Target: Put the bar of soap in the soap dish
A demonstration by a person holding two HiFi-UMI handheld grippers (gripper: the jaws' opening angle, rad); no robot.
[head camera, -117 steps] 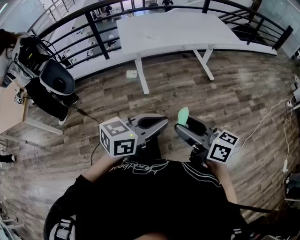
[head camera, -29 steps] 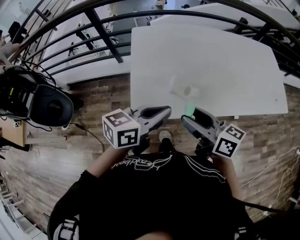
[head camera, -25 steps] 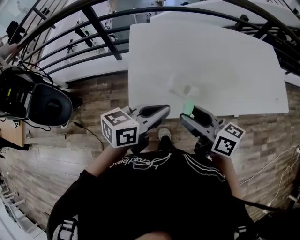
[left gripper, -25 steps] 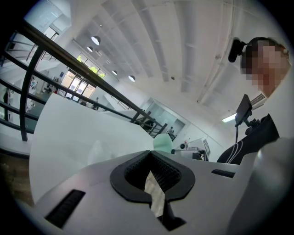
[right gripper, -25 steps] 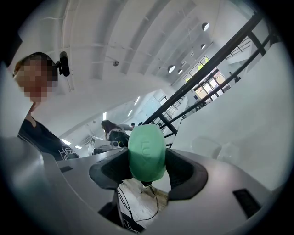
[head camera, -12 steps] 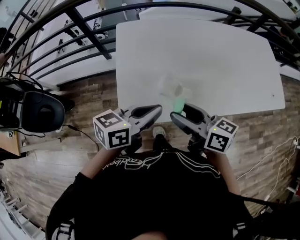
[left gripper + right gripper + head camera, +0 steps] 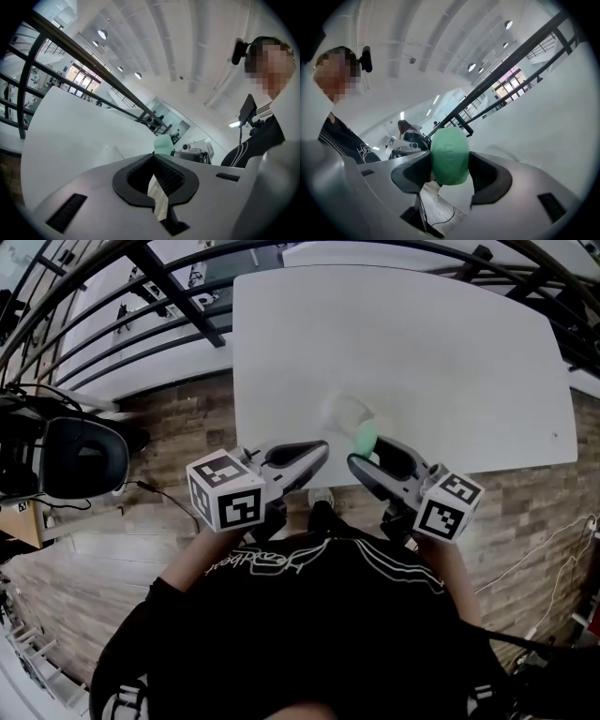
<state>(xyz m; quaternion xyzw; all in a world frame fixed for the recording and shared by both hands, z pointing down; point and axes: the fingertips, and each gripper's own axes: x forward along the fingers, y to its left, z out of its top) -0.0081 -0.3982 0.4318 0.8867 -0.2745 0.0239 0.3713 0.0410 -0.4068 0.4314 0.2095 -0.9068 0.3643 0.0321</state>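
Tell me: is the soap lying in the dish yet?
No, the green soap bar is clamped between the right gripper's jaws.

I take this for an open-plan office, seemingly on an upper level. A black railing [image 7: 178,294] runs behind a plain white table [image 7: 403,343], with more furniture showing beyond its bars. A dark office chair [image 7: 80,457] stands on wood-plank floor [image 7: 141,549], and round lights [image 7: 102,34] dot a high white ceiling.
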